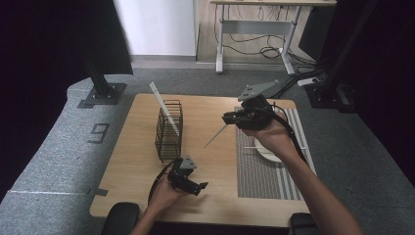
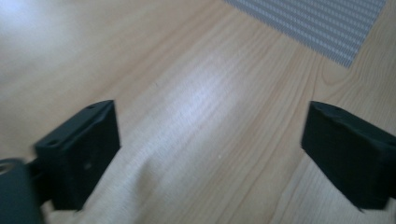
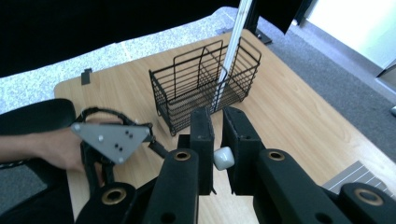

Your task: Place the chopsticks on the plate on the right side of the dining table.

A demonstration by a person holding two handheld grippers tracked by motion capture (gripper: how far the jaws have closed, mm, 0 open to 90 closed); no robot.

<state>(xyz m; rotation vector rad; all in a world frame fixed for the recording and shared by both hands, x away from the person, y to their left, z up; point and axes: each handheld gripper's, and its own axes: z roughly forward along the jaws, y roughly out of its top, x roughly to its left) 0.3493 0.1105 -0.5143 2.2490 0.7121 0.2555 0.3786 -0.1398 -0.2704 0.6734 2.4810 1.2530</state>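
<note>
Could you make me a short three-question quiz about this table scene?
1. True or false: the right gripper is shut on a thin white stick.
2. Where does the other long white stick stand? A) in the black wire basket B) on the white plate C) on the grey carpet
3. What lies under the white plate?

Key: 1 true; 2 A; 3 the grey striped placemat on the light wooden table.
</note>
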